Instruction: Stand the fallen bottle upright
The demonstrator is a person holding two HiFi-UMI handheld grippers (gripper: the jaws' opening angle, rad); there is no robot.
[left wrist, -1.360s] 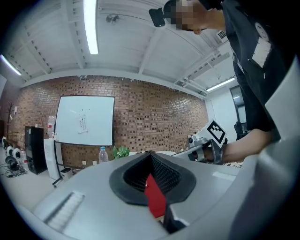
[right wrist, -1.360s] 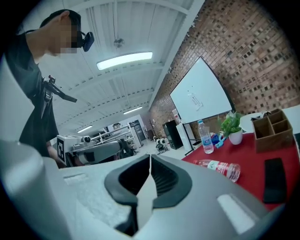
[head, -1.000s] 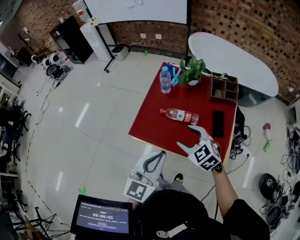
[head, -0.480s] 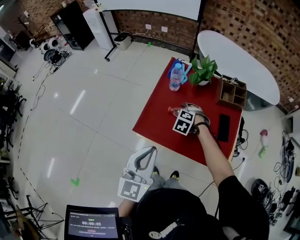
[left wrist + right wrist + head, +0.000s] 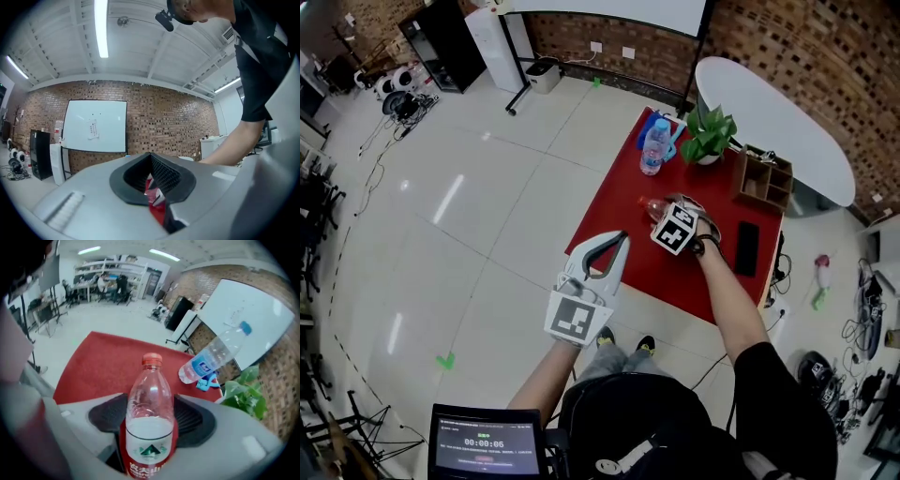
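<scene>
The fallen bottle (image 5: 655, 207) is clear with a red cap and red label and lies on the red table (image 5: 614, 230). My right gripper (image 5: 677, 208) points steeply down over it. In the right gripper view the bottle (image 5: 149, 399) lies between the two pads, cap pointing away. The jaws have just been closing a little around it, and I see no firm squeeze. My left gripper (image 5: 614, 244) hovers level at the table's near left edge. Its pads (image 5: 164, 176) stand almost together with nothing between them; only a sliver of red table shows through.
A blue-capped bottle (image 5: 653, 148) stands upright at the table's far end beside a potted plant (image 5: 711, 134). A wooden organiser (image 5: 762, 180) and a black phone (image 5: 747, 248) sit on the right side. A white oval table (image 5: 769, 103) lies beyond. Tiled floor spreads left.
My right gripper dropped from near the table's front edge onto the fallen bottle and now straddles it. My left gripper swung forward and up to the table's near edge.
</scene>
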